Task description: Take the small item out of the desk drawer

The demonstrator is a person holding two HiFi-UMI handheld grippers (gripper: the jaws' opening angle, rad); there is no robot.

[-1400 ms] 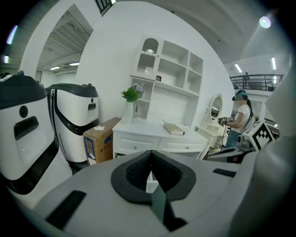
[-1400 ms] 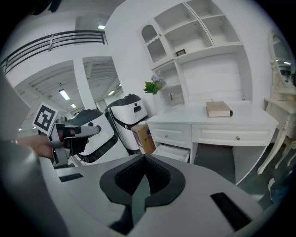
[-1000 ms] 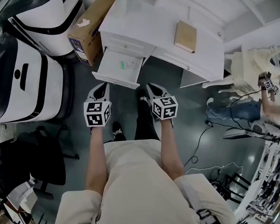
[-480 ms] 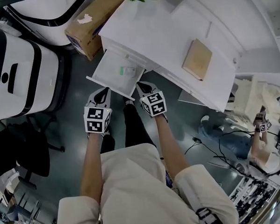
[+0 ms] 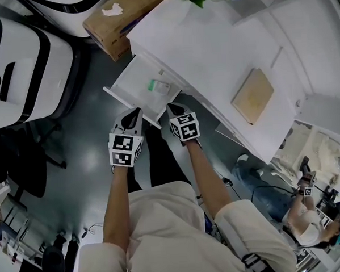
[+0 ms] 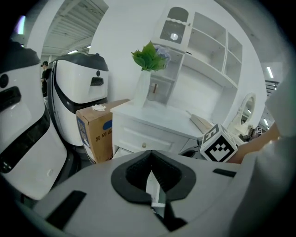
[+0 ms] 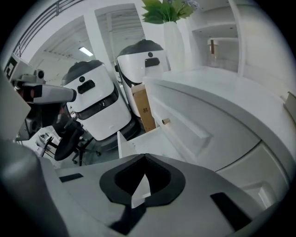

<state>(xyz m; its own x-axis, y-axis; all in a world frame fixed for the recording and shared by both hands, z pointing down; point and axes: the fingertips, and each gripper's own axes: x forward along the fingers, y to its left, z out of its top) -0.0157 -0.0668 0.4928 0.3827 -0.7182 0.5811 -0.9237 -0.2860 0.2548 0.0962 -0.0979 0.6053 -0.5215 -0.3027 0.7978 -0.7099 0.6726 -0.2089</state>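
The left claw and right claw, both pinched together and empty, are closing in on the front edge of the open drawer, while the item is still lying inside, untouched.

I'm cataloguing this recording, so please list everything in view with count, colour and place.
desk: one, white, top centre
drawer: one, white, pulled open at the desk's left end
small item: one, green and white, lying in the drawer
book: one, tan, flat on the desk
vase with plant: one, white with green leaves, on the desk
cardboard box: one, brown, beside the desk
machines: two, white with black trim, left
chair: one, black, left floor
other person: one, lower right
left gripper: grey, shut, empty, before the drawer
right gripper: grey, shut, empty, beside it
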